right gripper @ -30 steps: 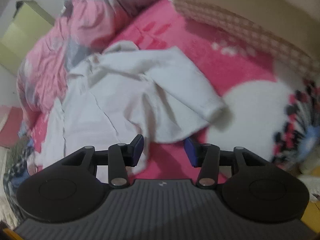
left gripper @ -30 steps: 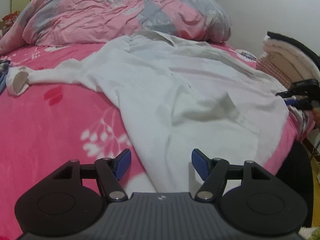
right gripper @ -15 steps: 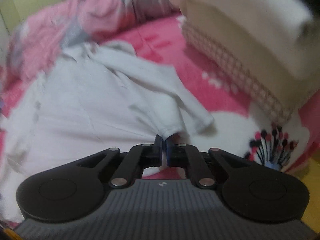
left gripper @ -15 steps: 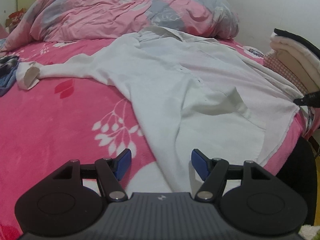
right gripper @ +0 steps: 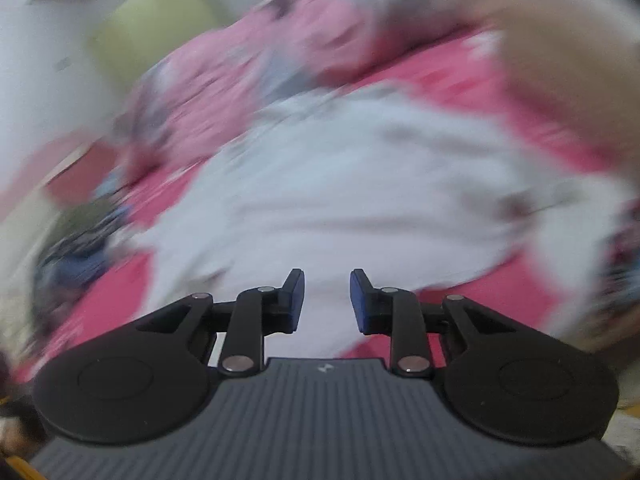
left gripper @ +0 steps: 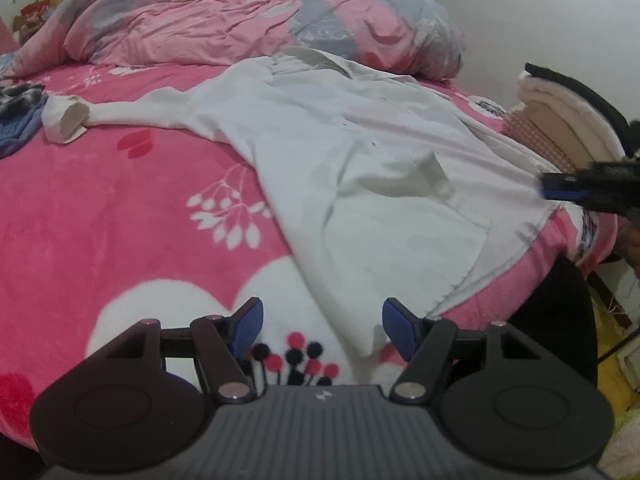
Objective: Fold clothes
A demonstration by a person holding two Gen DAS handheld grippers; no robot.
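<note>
- A white shirt (left gripper: 360, 184) lies spread, front up, on a bed's pink floral blanket (left gripper: 120, 208); one sleeve stretches left, its hem at the near edge
- Left gripper (left gripper: 322, 330) hovers over the hem corner, jaws wide apart, holding nothing
- Right gripper (right gripper: 326, 300), blurred, has just been opening; jaws slightly apart above the shirt, gripping nothing
- A pink-grey duvet (left gripper: 240, 12) is bunched behind

White wall (left gripper: 520, 8) behind bed (left gripper: 120, 208), rumpled pink-grey duvet (left gripper: 208, 12)
</note>
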